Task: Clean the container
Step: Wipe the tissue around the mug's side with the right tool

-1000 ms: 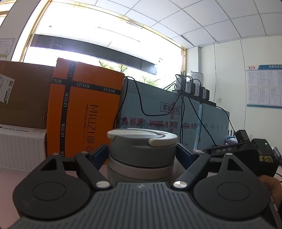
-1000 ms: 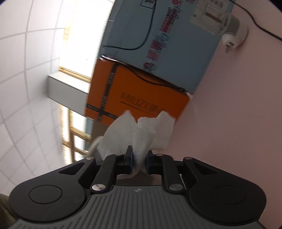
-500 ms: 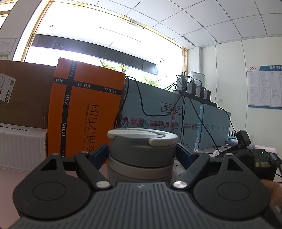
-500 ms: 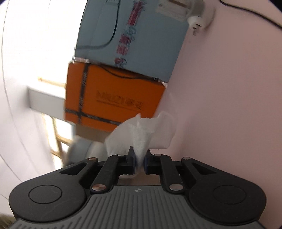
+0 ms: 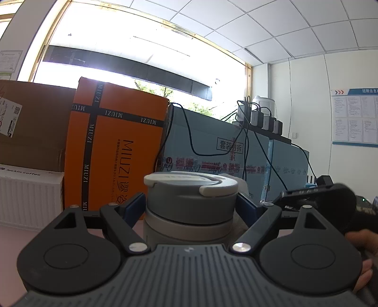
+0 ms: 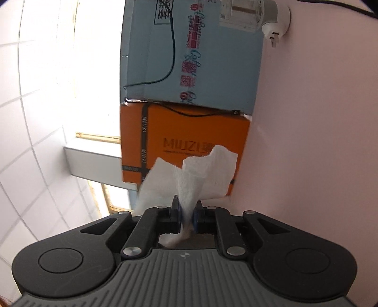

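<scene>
A grey round container (image 5: 190,203) with a paler lid stands upright between the blue pads of my left gripper (image 5: 190,205), which is shut on its sides. In the right wrist view, my right gripper (image 6: 186,212) is shut on a crumpled white paper towel (image 6: 196,174) that fans out past the fingertips. This view is rolled onto its side. The right gripper's black body (image 5: 326,200) and the person's hand (image 5: 361,238) show at the right of the left wrist view, beside the container. Whether the towel touches the container I cannot tell.
An orange MIUZI box (image 5: 113,151), a brown carton (image 5: 30,122) and a pale blue box (image 5: 224,153) with black cables line the back of the pink table (image 6: 319,141). A white plug adapter (image 6: 276,14) lies by the blue box. Chargers (image 5: 259,118) sit on top of it.
The right gripper has rolled, so its view has turned further onto its side with the towel still gripped. The left gripper and container have not moved.
</scene>
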